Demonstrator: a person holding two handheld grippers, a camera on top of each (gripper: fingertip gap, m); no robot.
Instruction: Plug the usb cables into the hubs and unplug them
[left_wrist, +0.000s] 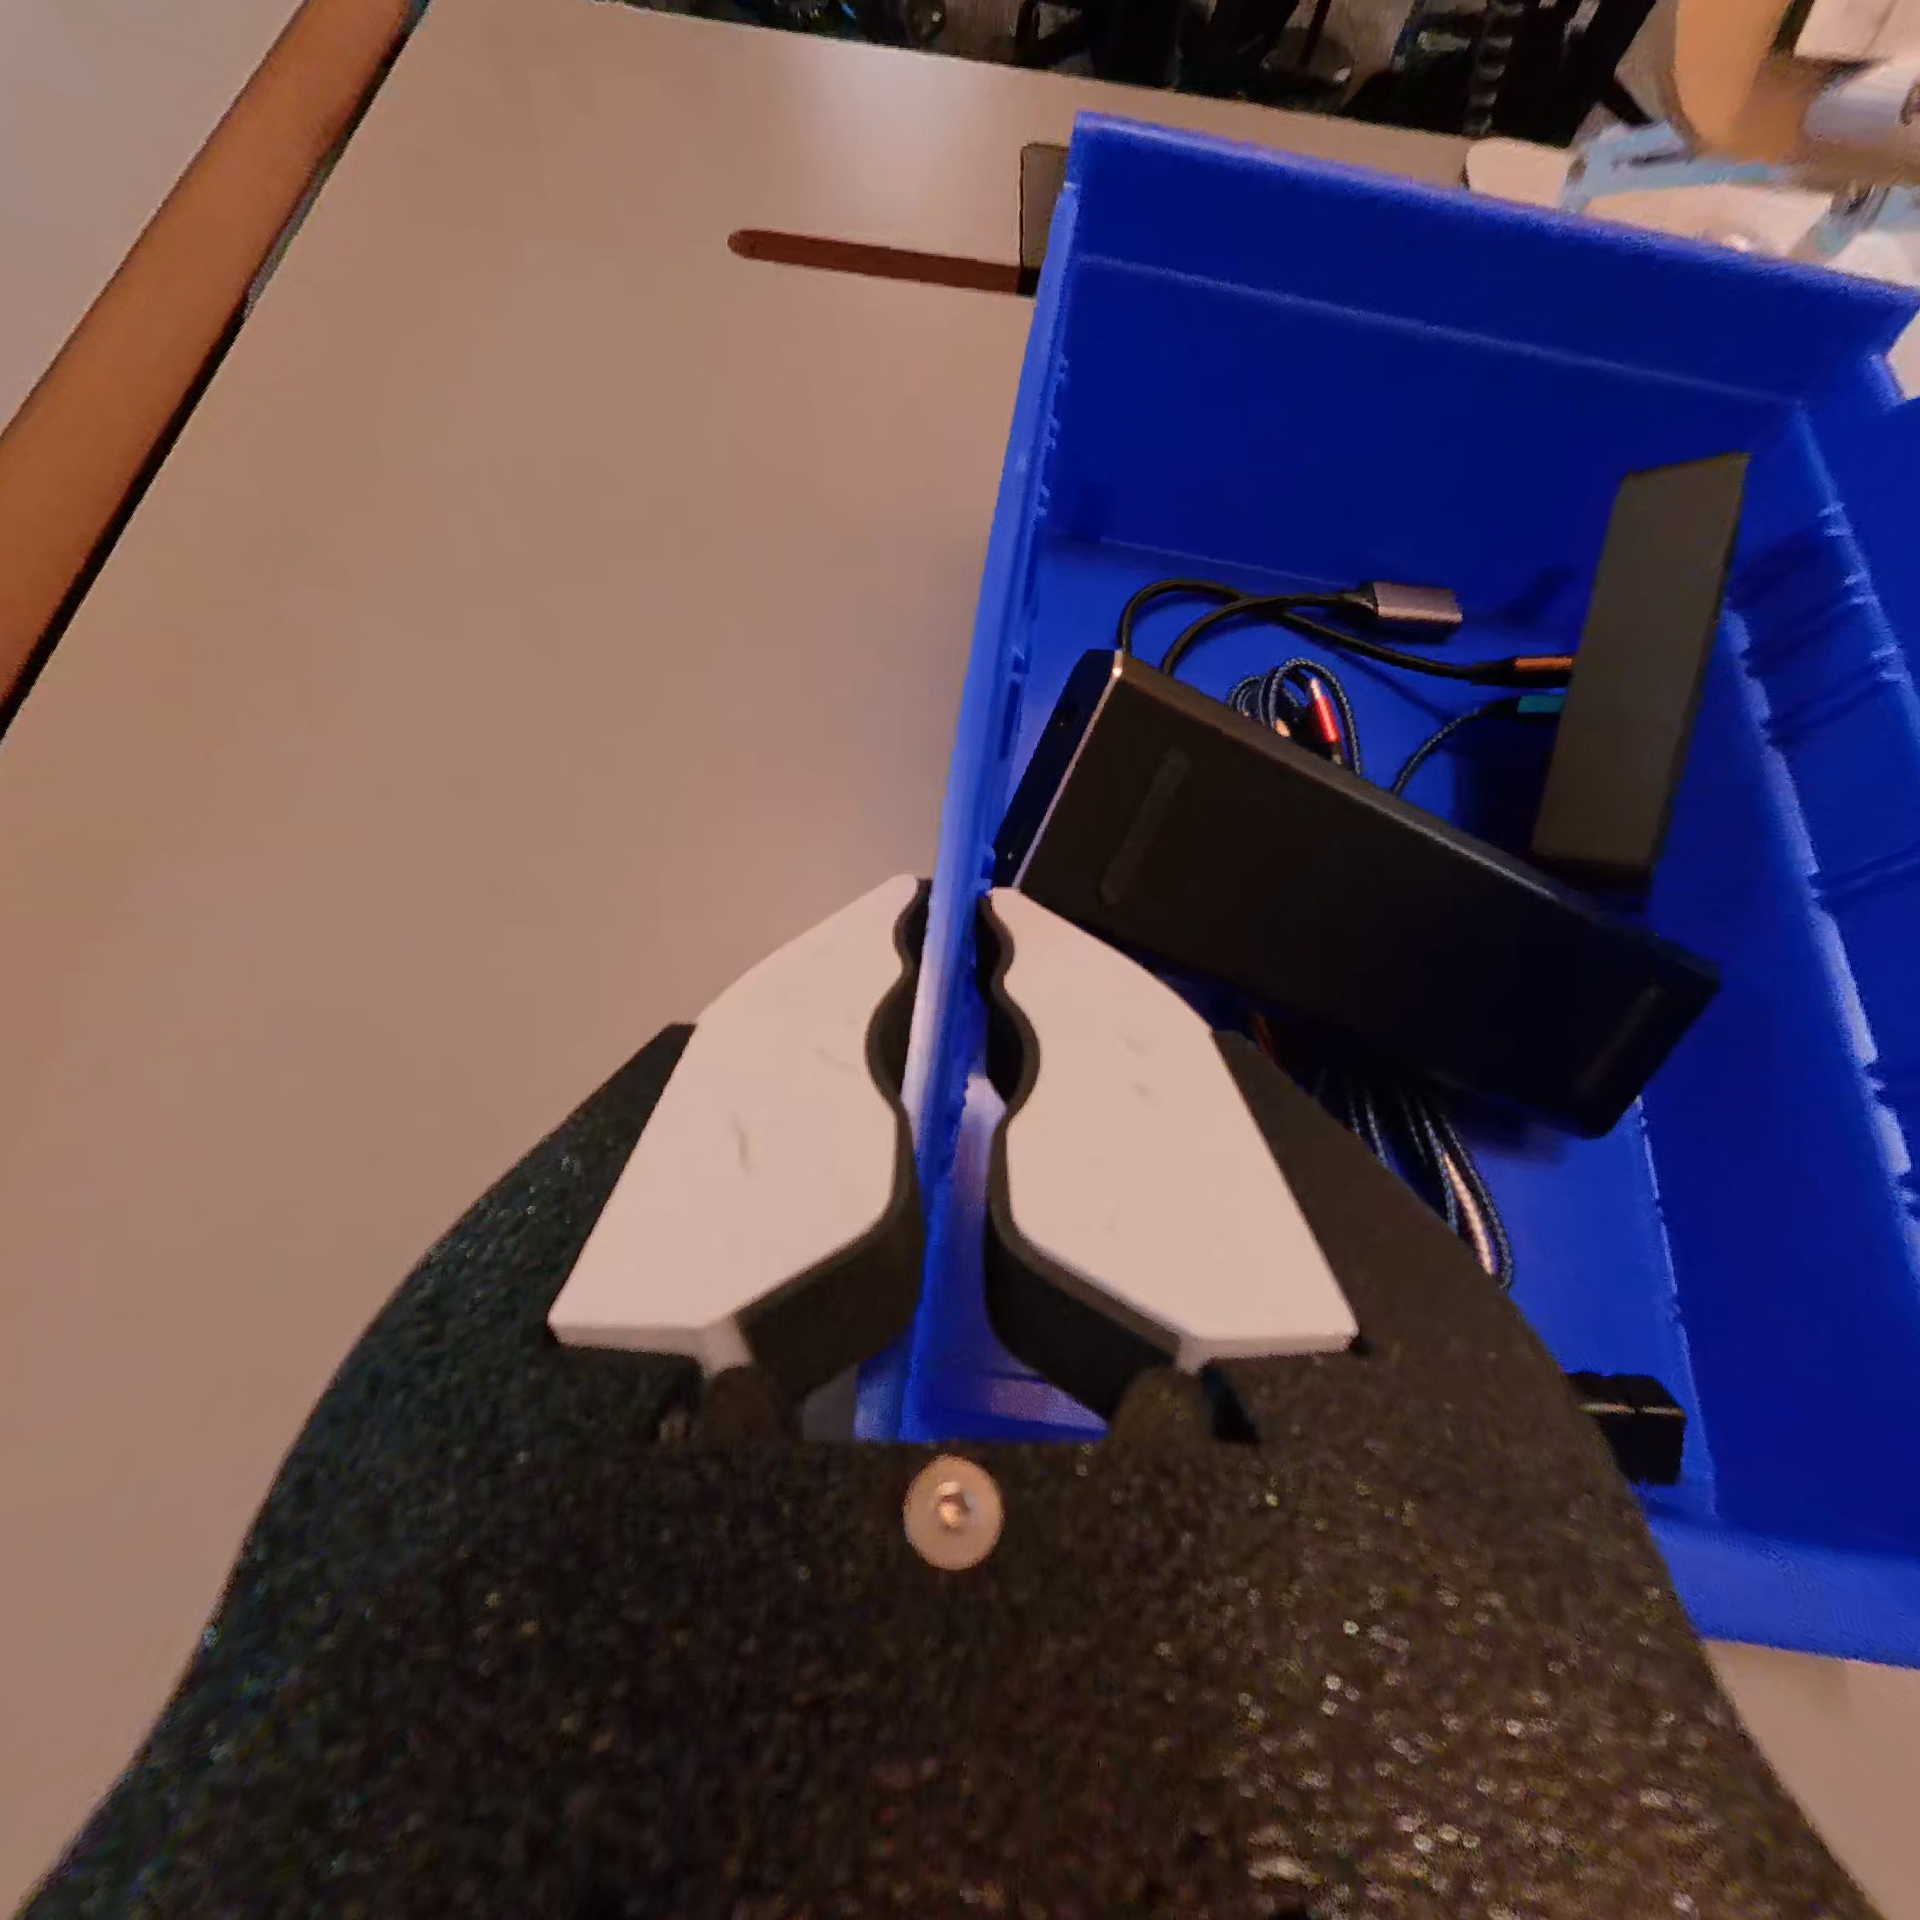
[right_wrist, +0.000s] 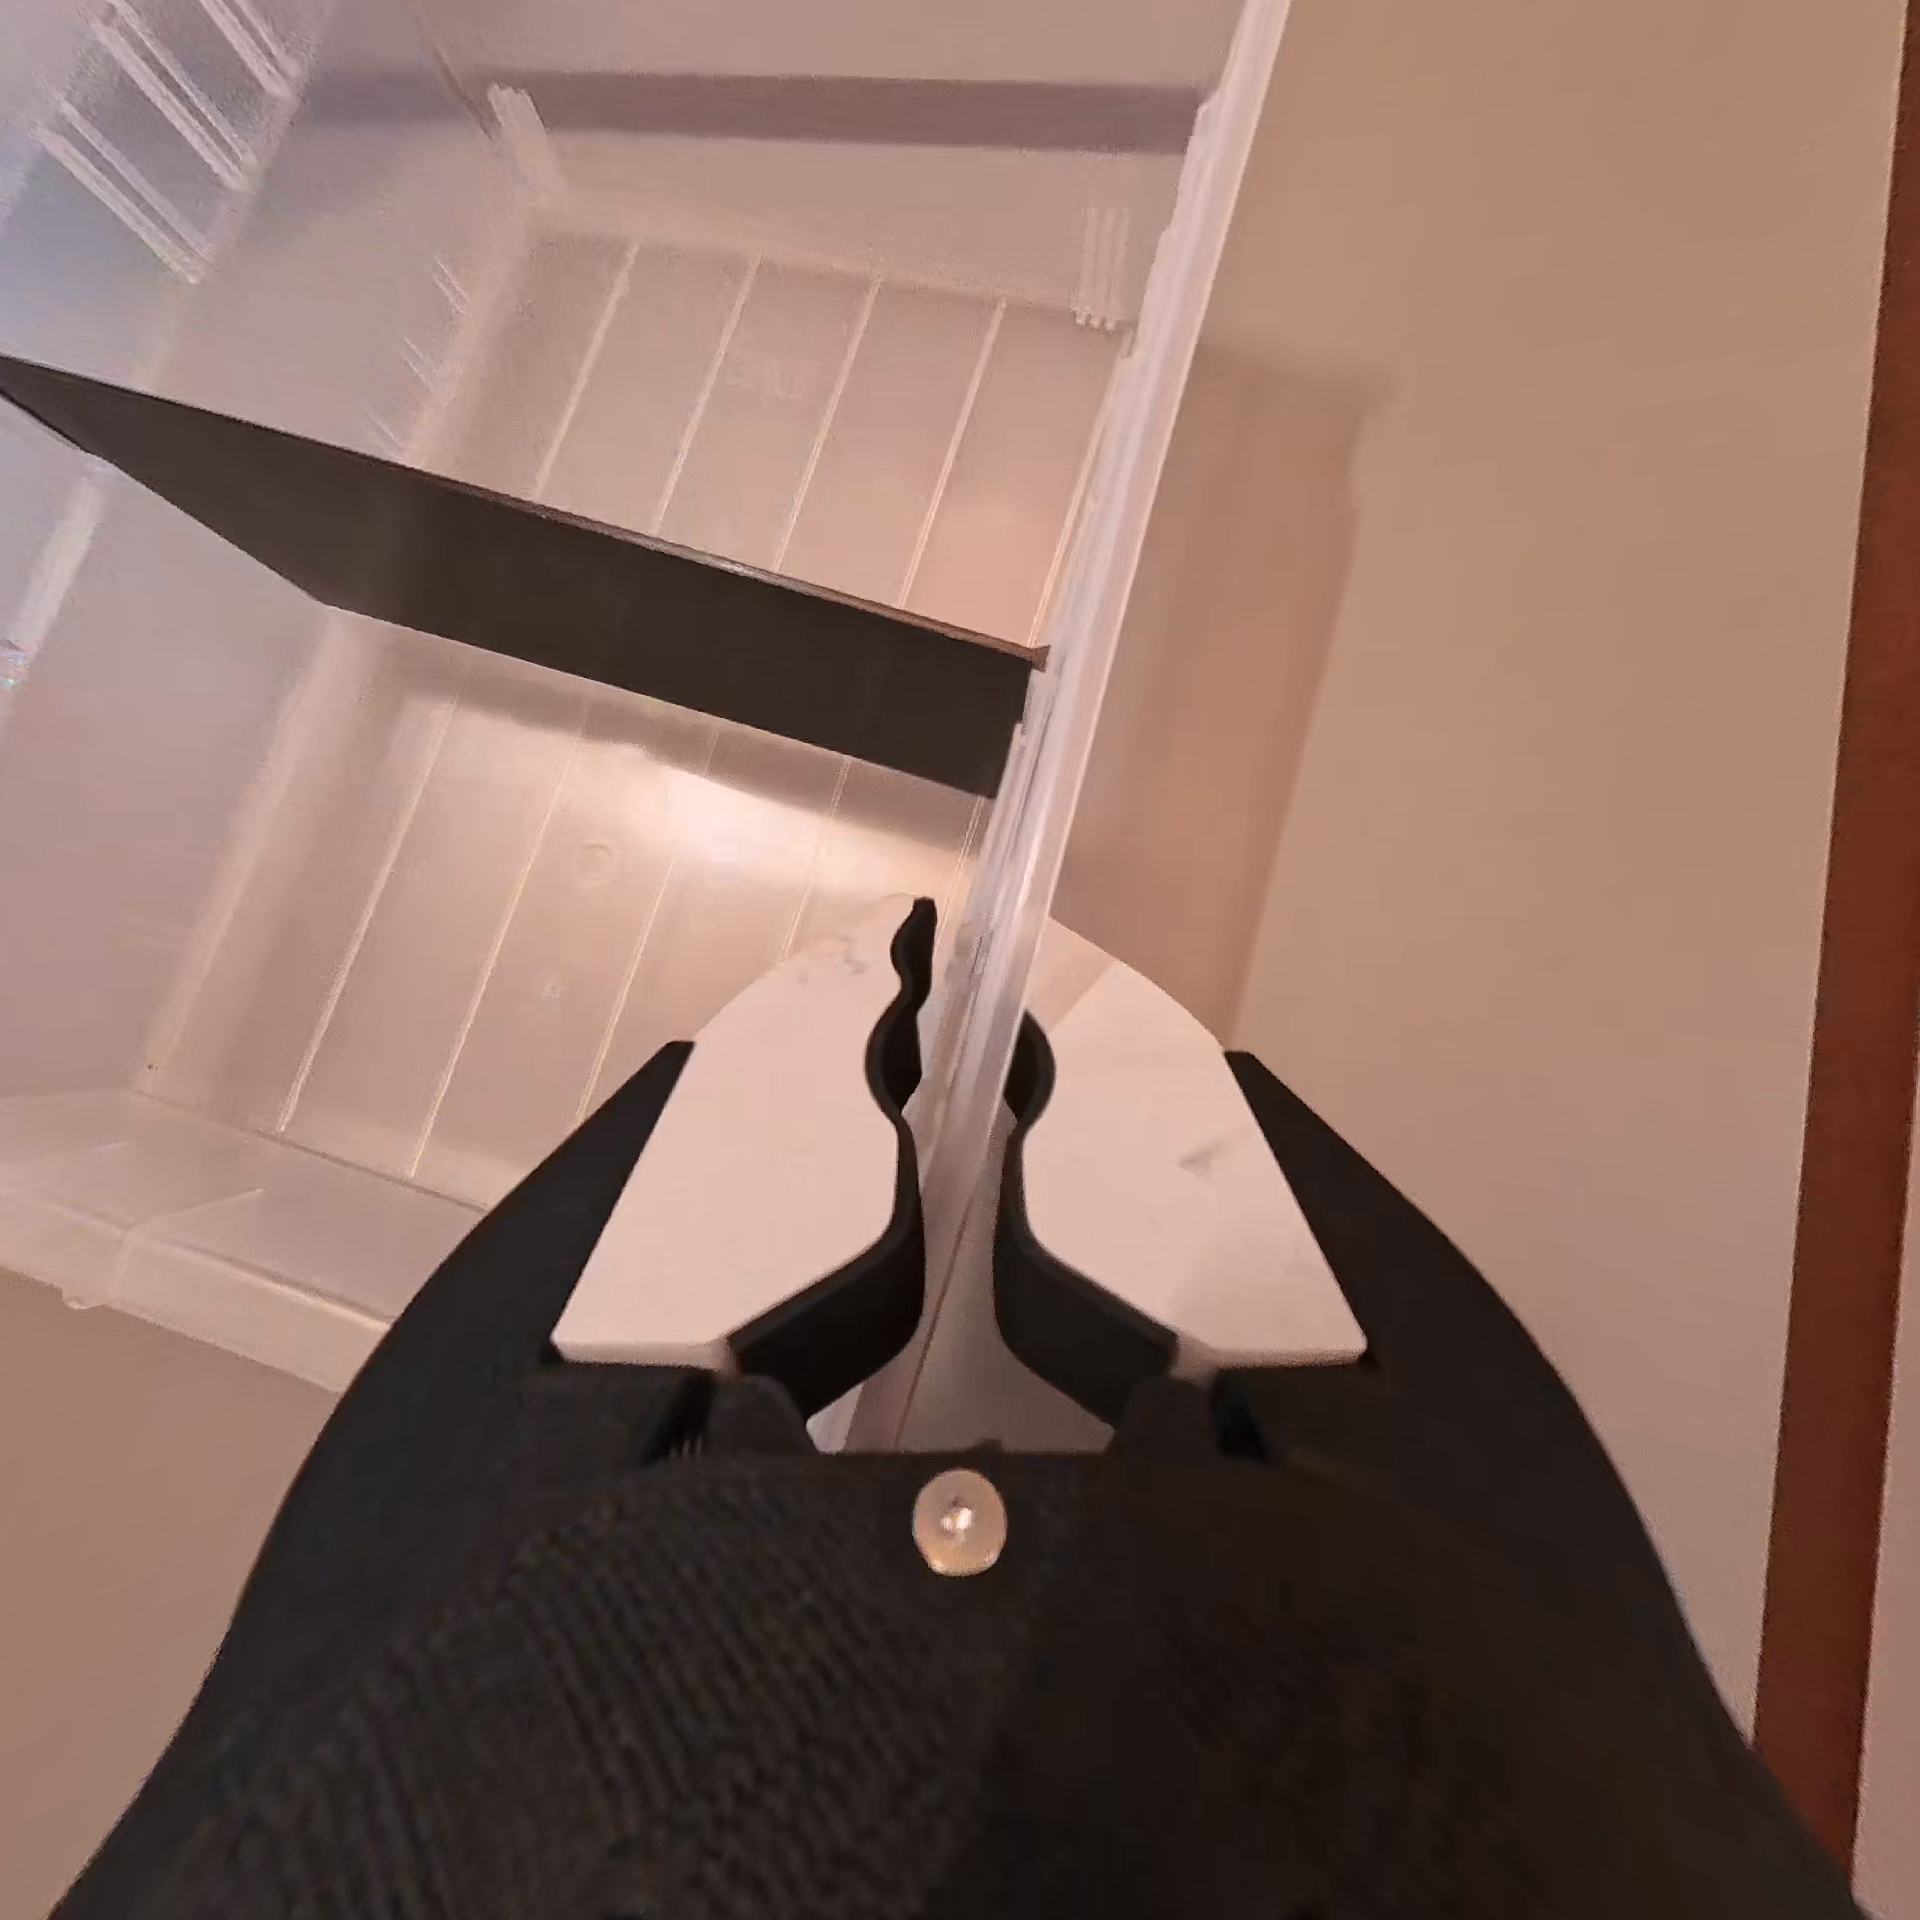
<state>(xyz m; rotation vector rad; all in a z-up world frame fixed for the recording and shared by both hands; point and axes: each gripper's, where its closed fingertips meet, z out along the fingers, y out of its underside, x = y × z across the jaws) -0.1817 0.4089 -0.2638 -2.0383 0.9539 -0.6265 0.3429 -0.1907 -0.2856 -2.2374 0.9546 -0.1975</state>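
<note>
In the left wrist view a blue plastic bin (left_wrist: 1351, 416) stands on the table and holds two black hubs, a large one (left_wrist: 1351, 914) lying tilted and a slimmer one (left_wrist: 1642, 665) leaning on the right wall, with several tangled usb cables (left_wrist: 1299, 644) under them. My left gripper (left_wrist: 951, 914) is shut on the bin's left wall (left_wrist: 987, 727). In the right wrist view my right gripper (right_wrist: 971, 935) is shut on the right wall (right_wrist: 1101, 582) of a clear plastic bin (right_wrist: 727, 436). A black divider (right_wrist: 582, 613) crosses that bin.
The grey table (left_wrist: 468, 623) stretches left of the blue bin, with a brown edge (left_wrist: 135, 343) at far left. A dark slot (left_wrist: 873, 260) and black bracket lie behind the bin. Right of the clear bin is bare table (right_wrist: 1538, 623) and a brown edge (right_wrist: 1849, 727).
</note>
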